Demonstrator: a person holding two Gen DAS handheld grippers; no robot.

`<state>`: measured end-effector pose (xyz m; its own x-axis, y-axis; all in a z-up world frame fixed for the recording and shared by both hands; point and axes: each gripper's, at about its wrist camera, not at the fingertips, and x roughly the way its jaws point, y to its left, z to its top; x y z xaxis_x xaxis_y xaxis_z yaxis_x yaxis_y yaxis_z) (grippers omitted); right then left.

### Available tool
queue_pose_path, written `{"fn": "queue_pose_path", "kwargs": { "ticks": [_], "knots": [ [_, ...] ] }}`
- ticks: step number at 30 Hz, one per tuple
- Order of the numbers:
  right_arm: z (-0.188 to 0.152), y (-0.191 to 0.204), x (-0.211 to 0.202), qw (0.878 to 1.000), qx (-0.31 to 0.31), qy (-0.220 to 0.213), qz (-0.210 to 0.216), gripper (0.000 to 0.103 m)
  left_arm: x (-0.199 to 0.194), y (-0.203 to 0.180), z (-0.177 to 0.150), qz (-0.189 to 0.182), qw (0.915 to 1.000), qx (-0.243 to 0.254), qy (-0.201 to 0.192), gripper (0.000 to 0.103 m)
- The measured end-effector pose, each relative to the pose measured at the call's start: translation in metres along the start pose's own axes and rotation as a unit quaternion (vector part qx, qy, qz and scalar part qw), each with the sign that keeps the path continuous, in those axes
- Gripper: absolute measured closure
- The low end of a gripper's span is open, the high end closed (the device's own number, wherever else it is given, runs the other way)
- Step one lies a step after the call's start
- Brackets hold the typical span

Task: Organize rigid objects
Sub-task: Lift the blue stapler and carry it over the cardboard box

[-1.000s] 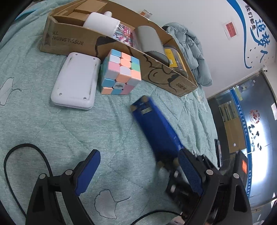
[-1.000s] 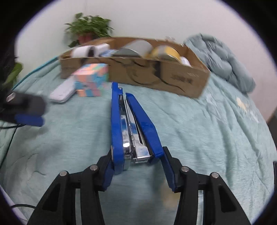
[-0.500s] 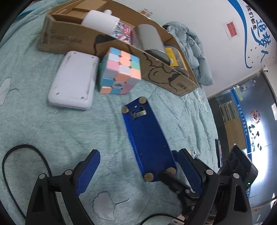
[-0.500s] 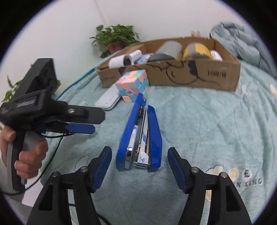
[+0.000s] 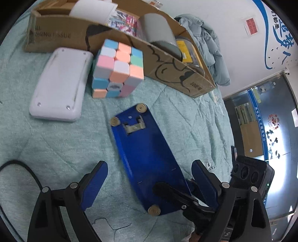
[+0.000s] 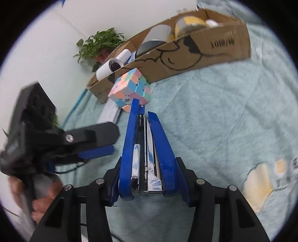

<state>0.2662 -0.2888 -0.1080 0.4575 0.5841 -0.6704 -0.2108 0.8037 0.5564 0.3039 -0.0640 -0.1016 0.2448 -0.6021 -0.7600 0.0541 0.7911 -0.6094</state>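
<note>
At the far left of the right wrist view, a person's hand [image 6: 40,203] holds the left hand-held gripper [image 6: 104,141], which points toward the blue stapler [image 6: 147,149]. Its jaws stand wide apart with nothing between the pads. In the left wrist view the same left hand-held gripper [image 5: 150,186] hovers over the bed's pale green quilt [image 5: 55,145], with a black cable [image 5: 20,167] curling at the lower left.

Further left on the quilt lies a white flat device [image 5: 59,83], face down, just beside a pastel puzzle cube [image 5: 117,68]. Behind both stands an open cardboard box [image 5: 167,72] holding a white roll [image 5: 93,9], a grey cylinder [image 5: 160,37] and a yellow-labelled can [image 5: 186,50].

In the middle, the stapler [image 5: 147,160] is tipped on its side, showing its underside with 3 visible round feet; its far end reaches near the cube. The right hand-held gripper [image 6: 149,182] has just been closing its jaws, and its 2 blue pads [image 6: 180,178] now press the stapler's near end from both sides. The gripper's black finger [image 5: 177,195] crosses the stapler's near end in the left wrist view.

A potted plant [image 6: 98,44] stands behind the box, and a grey-green jacket [image 5: 210,48] lies at its right end.
</note>
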Motion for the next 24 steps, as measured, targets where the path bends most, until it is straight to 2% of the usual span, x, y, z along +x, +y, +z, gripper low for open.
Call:
{"fn": "queue_pose_path", "kwargs": {
  "ticks": [4, 5, 7, 11, 16, 24],
  "knots": [
    [-0.005, 0.003, 0.004, 0.999, 0.018, 0.015, 0.029, 0.052, 0.011, -0.002, -0.006, -0.013, 0.9997, 0.005, 0.020, 0.014],
    [-0.005, 0.004, 0.006, 0.999, 0.021, 0.019, 0.036, 0.052, 0.013, -0.002, -0.007, -0.010, 0.9997, 0.006, 0.023, 0.019],
    [-0.006, 0.009, 0.008, 0.999, 0.019, 0.024, 0.036, 0.052, 0.013, -0.006, -0.011, 0.034, 0.9990, 0.025, 0.014, 0.035],
    [-0.005, 0.021, 0.011, 0.999, 0.001, 0.028, 0.027, 0.052, 0.004, -0.008, -0.011, 0.047, 0.9985, 0.028, -0.005, 0.041],
    [0.003, 0.042, 0.012, 0.999, -0.028, 0.020, 0.021, 0.052, -0.021, -0.022, -0.004, 0.061, 0.9950, 0.063, -0.048, 0.045],
    [0.040, 0.080, 0.000, 0.994, -0.099, -0.039, 0.004, 0.052, -0.069, -0.037, 0.036, 0.034, 0.9914, 0.084, -0.095, 0.045]
  ]
}}
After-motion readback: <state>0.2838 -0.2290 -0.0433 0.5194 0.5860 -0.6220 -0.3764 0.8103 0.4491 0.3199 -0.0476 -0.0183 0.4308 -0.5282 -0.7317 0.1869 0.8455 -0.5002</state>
